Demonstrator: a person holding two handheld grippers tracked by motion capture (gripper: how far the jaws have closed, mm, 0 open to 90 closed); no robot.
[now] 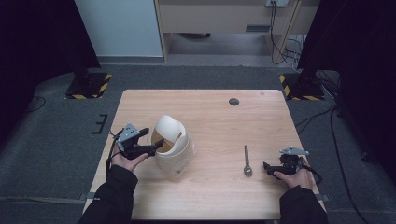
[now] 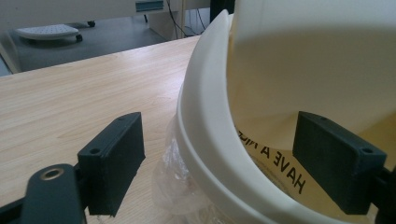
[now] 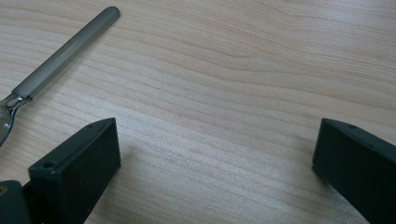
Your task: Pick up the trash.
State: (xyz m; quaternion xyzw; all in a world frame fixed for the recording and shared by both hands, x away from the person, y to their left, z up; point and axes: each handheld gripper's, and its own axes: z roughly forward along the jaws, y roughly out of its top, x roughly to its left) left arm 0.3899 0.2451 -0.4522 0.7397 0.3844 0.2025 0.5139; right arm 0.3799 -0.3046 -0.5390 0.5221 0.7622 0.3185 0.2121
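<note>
Smooth rounded cream container, perhaps plastic

A cream-white plastic bin with a swing lid stands upright on the left part of the light wooden table. Its lid is tilted open, showing a pale liner printed with black letters inside. Clear plastic film bunches around its base.

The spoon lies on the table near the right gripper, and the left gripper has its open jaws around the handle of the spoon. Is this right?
Not quite. The left gripper has its open jaws around the rim of the cream container, not the handle of the spoon, as the left gripper view shows. The spoon does lie near the right gripper.
</note>
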